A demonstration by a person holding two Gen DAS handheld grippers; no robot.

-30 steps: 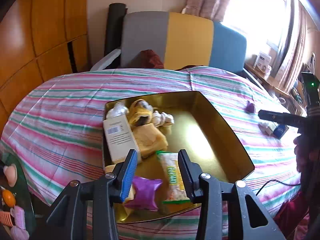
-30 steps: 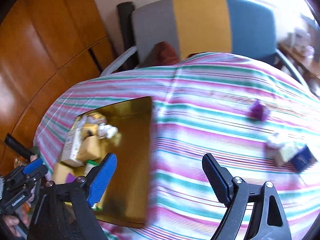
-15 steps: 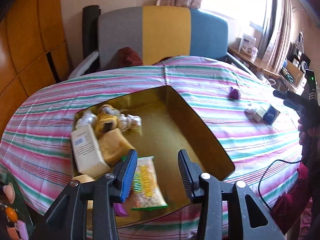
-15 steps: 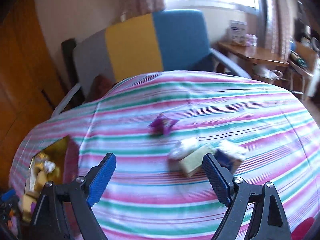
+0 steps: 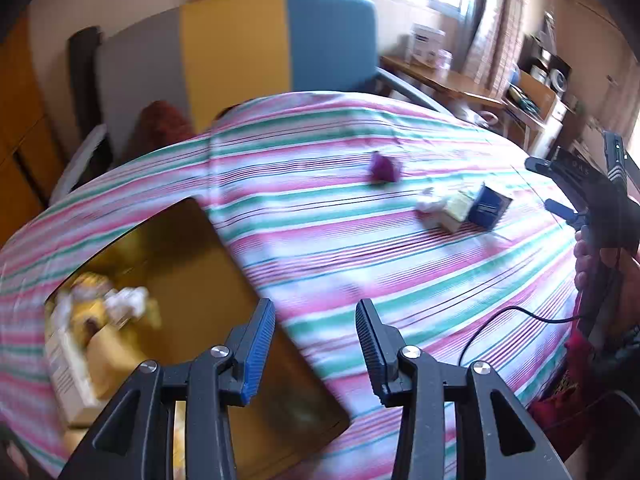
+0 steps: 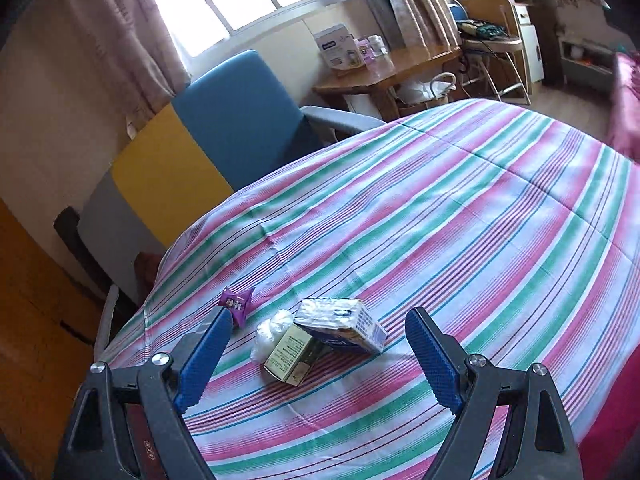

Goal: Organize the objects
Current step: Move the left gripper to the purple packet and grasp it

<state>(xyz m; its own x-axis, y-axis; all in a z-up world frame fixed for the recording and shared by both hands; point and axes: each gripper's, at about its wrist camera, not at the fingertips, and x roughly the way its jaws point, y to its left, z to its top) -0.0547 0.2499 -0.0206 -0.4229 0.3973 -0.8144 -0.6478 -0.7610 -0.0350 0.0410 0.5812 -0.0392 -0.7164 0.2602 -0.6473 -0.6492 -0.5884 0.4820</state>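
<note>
The right gripper (image 6: 318,354), jaws wide and empty, frames a blue-and-white carton (image 6: 344,326), a pale green box (image 6: 290,354) and a white wad (image 6: 270,330) at lower centre; bare striped tablecloth (image 6: 480,220) spreads right. The left gripper (image 5: 314,346), narrowly parted and empty, hangs over the gold tray's (image 5: 192,264) right edge at lower left.

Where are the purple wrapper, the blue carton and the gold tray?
purple wrapper (image 6: 237,305), right wrist view, its middle.
blue carton (image 6: 342,325), right wrist view, its upper face.
gold tray (image 5: 192,264), left wrist view, bare floor.
</note>
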